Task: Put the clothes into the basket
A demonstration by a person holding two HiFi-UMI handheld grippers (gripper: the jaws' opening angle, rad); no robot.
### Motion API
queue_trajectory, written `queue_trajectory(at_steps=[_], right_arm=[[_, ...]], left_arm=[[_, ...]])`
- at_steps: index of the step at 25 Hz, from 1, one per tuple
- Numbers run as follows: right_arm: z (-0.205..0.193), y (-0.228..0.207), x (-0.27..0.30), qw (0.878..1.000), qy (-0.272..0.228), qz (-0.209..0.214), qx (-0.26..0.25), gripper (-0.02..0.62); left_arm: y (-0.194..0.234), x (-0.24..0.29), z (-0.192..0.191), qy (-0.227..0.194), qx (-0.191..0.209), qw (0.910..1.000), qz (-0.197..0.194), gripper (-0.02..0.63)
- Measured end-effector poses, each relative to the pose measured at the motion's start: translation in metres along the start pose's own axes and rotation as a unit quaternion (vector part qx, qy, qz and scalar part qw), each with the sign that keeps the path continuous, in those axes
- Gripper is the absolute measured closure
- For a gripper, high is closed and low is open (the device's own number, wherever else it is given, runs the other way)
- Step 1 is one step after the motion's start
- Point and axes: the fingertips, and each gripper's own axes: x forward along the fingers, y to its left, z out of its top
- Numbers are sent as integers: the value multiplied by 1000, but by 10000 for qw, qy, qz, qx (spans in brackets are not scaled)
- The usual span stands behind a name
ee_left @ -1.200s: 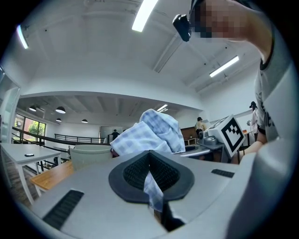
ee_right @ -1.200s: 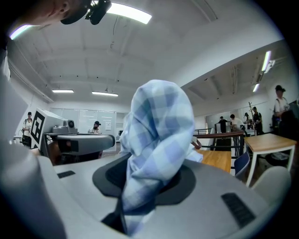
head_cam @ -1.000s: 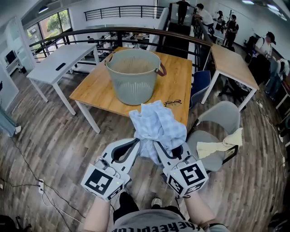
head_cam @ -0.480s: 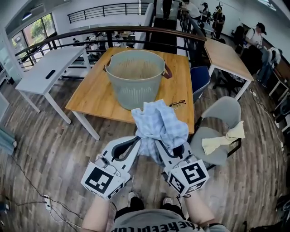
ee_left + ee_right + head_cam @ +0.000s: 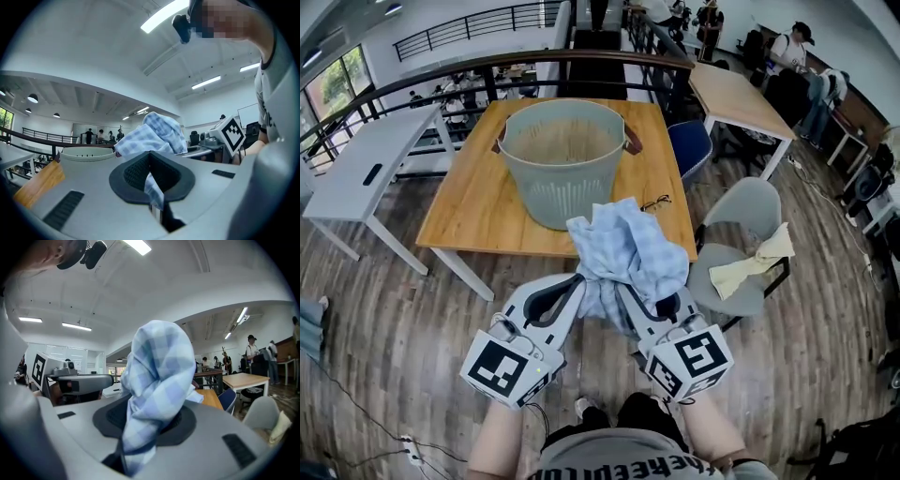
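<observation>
A light blue checked cloth hangs bunched between both grippers, in front of the wooden table. My left gripper is shut on the cloth's left part; the fabric runs down between its pads. My right gripper is shut on the cloth's right part, and the fabric rises thick out of its jaws. The grey-green ribbed basket with brown handles stands on the table beyond the cloth, and its inside looks bare. The basket's rim shows far off in the left gripper view.
A pair of glasses lies on the table right of the basket. A grey chair at the right carries a pale yellow cloth. A white table stands at the left, a railing behind, and several people at the far back.
The view has come nearer to the table and basket; both grippers keep their hold on the checked cloth, which now sits slightly closer to the table's edge.
</observation>
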Motion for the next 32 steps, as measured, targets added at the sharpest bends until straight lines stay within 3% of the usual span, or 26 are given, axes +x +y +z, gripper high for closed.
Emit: queue_trajectory(at_steps=[6,11,32], right_arm=[[-7,-4,-6,9998,-33,-171,-69,459],[4,2,23,9997,-9,-215,-74,459],[56,-42,110,9994,-81,239,-230,459]], left_arm=[[-4,2,-8,-93,-41,9998,-158,592],[25,-1,-4,-63,-78,9998,-194,592],[104,52,17,-147,-102,9995,270,592]])
